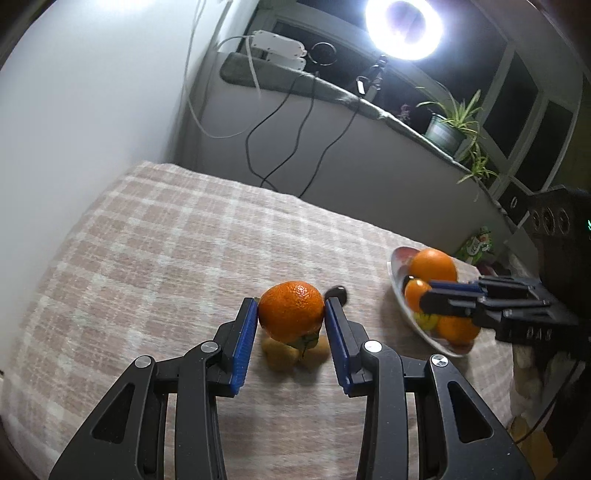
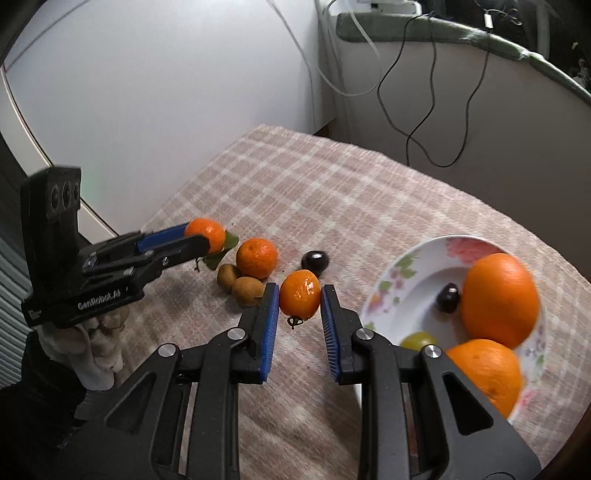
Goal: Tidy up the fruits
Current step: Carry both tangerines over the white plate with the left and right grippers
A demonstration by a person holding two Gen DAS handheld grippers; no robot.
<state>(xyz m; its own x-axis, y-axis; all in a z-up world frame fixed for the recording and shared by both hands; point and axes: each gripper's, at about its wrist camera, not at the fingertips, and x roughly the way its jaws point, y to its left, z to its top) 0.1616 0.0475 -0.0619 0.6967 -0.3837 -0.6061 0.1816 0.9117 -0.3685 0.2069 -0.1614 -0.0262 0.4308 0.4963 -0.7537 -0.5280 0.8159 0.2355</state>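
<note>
Table with pink-and-cream checked cloth. Lying on it: one tangerine, two small brown fruits, one dark round fruit, one flowered plate near the edge.

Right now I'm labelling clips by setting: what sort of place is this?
Probably a room in a home, not a lab: a table under a checked cloth, a flowered plate of fruit, and potted plants on a windowsill beside a ring light.
</note>
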